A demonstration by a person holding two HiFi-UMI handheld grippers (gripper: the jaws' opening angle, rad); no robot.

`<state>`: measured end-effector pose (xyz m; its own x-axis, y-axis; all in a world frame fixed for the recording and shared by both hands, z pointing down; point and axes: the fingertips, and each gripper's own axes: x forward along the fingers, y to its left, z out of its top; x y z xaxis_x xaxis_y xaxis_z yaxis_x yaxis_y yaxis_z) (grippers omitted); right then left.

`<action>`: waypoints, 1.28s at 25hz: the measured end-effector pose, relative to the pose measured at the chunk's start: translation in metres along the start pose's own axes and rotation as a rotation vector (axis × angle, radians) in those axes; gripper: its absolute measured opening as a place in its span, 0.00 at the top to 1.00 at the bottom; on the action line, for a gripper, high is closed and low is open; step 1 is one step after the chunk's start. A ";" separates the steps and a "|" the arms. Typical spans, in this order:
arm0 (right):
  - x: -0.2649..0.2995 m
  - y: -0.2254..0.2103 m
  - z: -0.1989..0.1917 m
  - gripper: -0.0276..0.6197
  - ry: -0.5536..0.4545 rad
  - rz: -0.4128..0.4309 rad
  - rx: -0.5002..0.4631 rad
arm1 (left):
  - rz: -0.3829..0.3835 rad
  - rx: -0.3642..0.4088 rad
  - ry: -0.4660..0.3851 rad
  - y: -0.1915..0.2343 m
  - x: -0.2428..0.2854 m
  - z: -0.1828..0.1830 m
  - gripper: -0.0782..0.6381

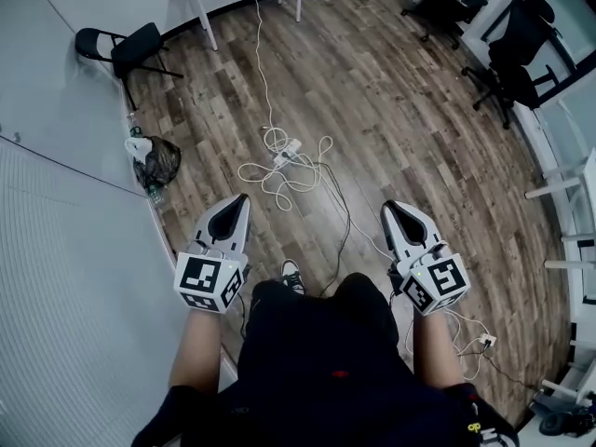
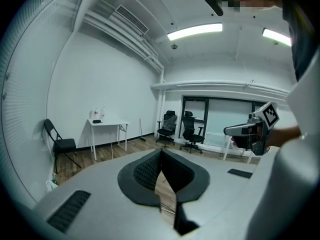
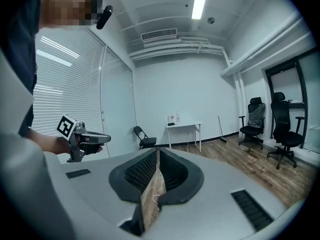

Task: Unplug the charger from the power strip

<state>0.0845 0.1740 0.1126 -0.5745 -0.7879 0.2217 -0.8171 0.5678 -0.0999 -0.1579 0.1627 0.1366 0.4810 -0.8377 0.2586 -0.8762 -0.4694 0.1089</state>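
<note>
The white power strip [image 1: 286, 155] lies on the wood floor well ahead of me, among loops of white cord [image 1: 279, 182]. Something white sits on it, too small to tell as the charger. My left gripper [image 1: 242, 197] and right gripper [image 1: 387, 205] are held out at waist height, side by side, pointing toward the strip and far above it. In the left gripper view the left gripper [image 2: 161, 152] has its jaws meeting at the tip, empty. The right gripper [image 3: 158, 151] is shut the same way, with only floor and a bit of cord behind it.
A black folding chair [image 1: 130, 49] and a dark bag [image 1: 156, 161] stand by the left wall. White table legs [image 1: 200, 7] are at the back, office chairs [image 1: 507, 73] at the right. A black cable [image 1: 345, 226] runs toward my feet; another plug [image 1: 484, 341] lies at the lower right.
</note>
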 end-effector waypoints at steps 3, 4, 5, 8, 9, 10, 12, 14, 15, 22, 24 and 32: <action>0.022 -0.002 -0.003 0.91 0.032 0.010 0.009 | -0.010 -0.024 0.004 0.013 0.014 0.000 0.87; 0.029 -0.003 -0.003 0.91 0.040 0.012 0.012 | -0.013 -0.025 0.010 0.016 0.019 -0.001 0.87; 0.037 -0.005 -0.004 0.91 0.046 0.015 0.012 | -0.015 -0.025 0.015 0.020 0.025 -0.002 0.87; 0.062 -0.018 0.000 0.91 0.063 0.040 0.013 | -0.008 -0.028 0.030 0.033 0.046 0.001 0.87; 0.071 -0.023 0.000 0.91 0.069 0.052 0.017 | -0.001 -0.030 0.033 0.037 0.054 0.003 0.87; 0.080 -0.030 0.000 0.91 0.073 0.063 0.024 | 0.009 -0.032 0.035 0.042 0.061 0.006 0.87; 0.101 -0.044 -0.001 0.91 0.073 0.087 0.037 | 0.032 -0.033 0.036 0.052 0.076 0.010 0.87; 0.126 -0.062 -0.001 0.91 0.067 0.114 0.041 | 0.057 -0.031 0.039 0.061 0.096 0.011 0.87; 0.140 -0.072 0.001 0.91 0.064 0.129 0.040 | 0.071 -0.029 0.042 0.065 0.107 0.012 0.87; 0.231 -0.176 0.011 0.91 0.067 0.230 0.038 | 0.177 -0.047 0.058 0.082 0.214 0.030 0.87; 0.257 -0.206 0.008 0.90 0.088 0.255 0.044 | 0.222 -0.076 0.063 0.089 0.246 0.032 0.87; 0.369 -0.302 -0.036 0.90 0.172 0.335 0.017 | 0.298 -0.102 0.116 0.118 0.363 -0.012 0.87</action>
<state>0.1206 -0.2798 0.2592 -0.7952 -0.5065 0.3333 -0.5863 0.7824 -0.2099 -0.0869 -0.1933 0.2544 0.2020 -0.8938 0.4004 -0.9791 -0.1736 0.1063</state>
